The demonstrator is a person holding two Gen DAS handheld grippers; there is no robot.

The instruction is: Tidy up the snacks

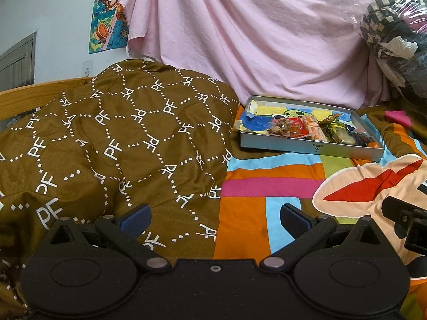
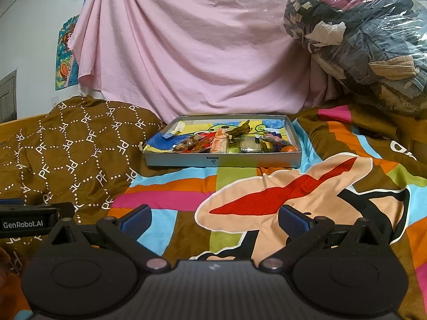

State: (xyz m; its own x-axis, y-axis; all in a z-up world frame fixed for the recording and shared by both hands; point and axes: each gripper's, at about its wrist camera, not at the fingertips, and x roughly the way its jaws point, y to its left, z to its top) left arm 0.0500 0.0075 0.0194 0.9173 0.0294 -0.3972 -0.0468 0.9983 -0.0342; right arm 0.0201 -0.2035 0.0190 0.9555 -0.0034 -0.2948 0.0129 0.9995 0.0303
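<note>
A shallow grey box tray [image 1: 312, 150] [image 2: 186, 161] lies on the bed, well ahead of both grippers. Inside it sit several wrapped snacks [image 1: 296, 128] [image 2: 221, 142], lined up along its near wall, with a small orange fruit [image 2: 289, 148] at the right end. My left gripper [image 1: 214, 217] is open over the bedspread with nothing between its fingers. My right gripper [image 2: 214, 217] is open too, empty, facing the tray head-on. The left gripper's body shows at the left edge of the right wrist view.
A brown quilt with white "PF" print [image 1: 106, 138] [image 2: 72, 149] is heaped left of the tray. A colourful cartoon bedspread [image 2: 267, 197] covers the bed. A pink sheet [image 2: 192, 48] hangs behind. A clear plastic bag of clothes [image 2: 368, 40] sits at the back right.
</note>
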